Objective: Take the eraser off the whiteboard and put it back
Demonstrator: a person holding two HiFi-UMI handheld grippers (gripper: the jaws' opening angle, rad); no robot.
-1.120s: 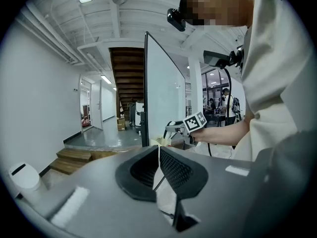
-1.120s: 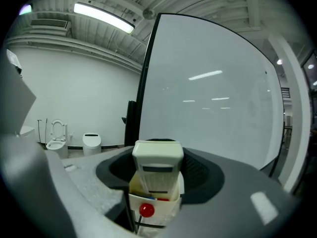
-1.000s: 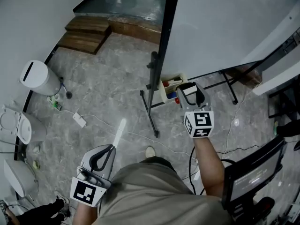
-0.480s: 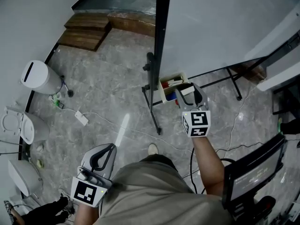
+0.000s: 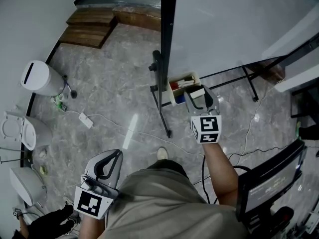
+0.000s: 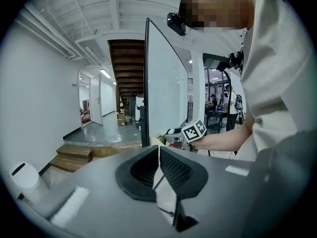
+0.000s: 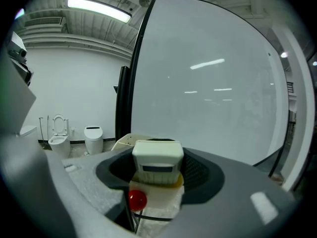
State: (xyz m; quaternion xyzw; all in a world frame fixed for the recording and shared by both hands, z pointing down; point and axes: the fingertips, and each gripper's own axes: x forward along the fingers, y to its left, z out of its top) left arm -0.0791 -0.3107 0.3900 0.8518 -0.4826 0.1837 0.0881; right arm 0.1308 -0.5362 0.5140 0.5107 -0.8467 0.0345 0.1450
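My right gripper (image 5: 199, 98) is shut on a cream-white eraser (image 5: 197, 92), which fills the gap between the jaws (image 7: 157, 161). It is held just in front of the lower left corner of the whiteboard (image 5: 234, 24), over the right end of the small cream tray (image 5: 173, 96) that holds markers. In the right gripper view a red round piece (image 7: 137, 200) shows in the tray under the eraser. My left gripper (image 5: 107, 164) hangs low at my left side, shut and with nothing in it, away from the board.
The board's black stand leg (image 5: 160, 103) reaches toward my feet. A power strip (image 5: 85, 120) and cables lie on the marble floor. White toilets (image 5: 36, 77) line the left wall, wooden steps (image 5: 87, 29) are beyond, and a black chair (image 5: 269, 183) stands at my right.
My right gripper has sunk a little with the eraser, staying at the tray. The left gripper stays shut at my side.
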